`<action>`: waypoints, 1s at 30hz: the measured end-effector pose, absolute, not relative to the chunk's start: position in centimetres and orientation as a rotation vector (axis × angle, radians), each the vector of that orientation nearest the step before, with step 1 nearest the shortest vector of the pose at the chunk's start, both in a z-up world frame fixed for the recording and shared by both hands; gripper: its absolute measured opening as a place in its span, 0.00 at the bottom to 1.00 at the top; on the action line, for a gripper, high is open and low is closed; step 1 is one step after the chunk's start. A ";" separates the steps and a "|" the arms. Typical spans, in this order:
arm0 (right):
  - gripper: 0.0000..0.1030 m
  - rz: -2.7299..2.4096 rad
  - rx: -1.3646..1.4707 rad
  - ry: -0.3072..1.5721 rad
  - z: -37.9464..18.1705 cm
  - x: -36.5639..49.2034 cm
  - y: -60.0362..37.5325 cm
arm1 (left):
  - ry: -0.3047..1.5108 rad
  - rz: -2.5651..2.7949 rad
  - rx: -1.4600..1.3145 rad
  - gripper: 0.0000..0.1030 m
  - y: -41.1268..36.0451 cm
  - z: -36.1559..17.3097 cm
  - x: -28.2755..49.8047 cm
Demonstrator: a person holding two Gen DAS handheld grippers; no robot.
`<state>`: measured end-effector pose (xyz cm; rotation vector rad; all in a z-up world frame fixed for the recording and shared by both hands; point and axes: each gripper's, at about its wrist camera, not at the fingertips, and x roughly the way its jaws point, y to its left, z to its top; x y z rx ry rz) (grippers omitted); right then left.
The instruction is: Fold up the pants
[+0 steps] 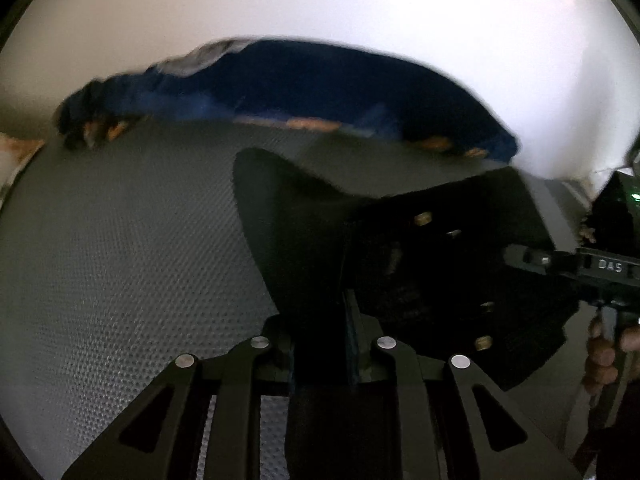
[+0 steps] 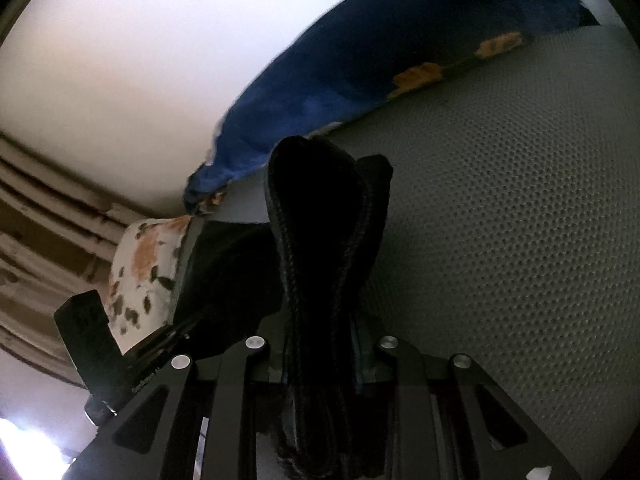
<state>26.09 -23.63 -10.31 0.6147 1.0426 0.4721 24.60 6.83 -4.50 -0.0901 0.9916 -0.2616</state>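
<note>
The black pants (image 1: 420, 248) hang in the air above a grey dimpled mat (image 1: 120, 240). My left gripper (image 1: 320, 332) is shut on one edge of the pants, which spread to the right with brass buttons showing. My right gripper (image 2: 324, 344) is shut on a bunched black waistband of the pants (image 2: 320, 216), which rises upright between the fingers. The right gripper and the hand holding it show at the right edge of the left wrist view (image 1: 592, 268).
A dark blue cloth with orange flowers (image 1: 300, 84) lies along the far edge of the mat, also in the right wrist view (image 2: 340, 80). A white floral pillow (image 2: 144, 272) lies at the left. A white wall stands behind. The mat (image 2: 500, 220) is bare to the right.
</note>
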 end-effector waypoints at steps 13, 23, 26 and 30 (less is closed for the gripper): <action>0.53 0.325 0.420 1.047 -12.2 22.9 -24.1 | 0.992 -0.160 -0.046 0.51 7.2 -7.0 22.0; 0.70 0.243 0.356 0.962 -9.7 17.8 -24.6 | 0.972 -0.054 -0.026 0.61 7.7 -6.0 15.0; 0.71 0.219 0.298 0.955 -9.3 16.0 -24.4 | 0.944 -0.027 -0.021 0.61 7.7 -5.0 12.9; 0.71 0.205 0.243 0.933 -8.4 13.2 -23.4 | 0.925 0.000 -0.010 0.63 7.2 -3.8 10.3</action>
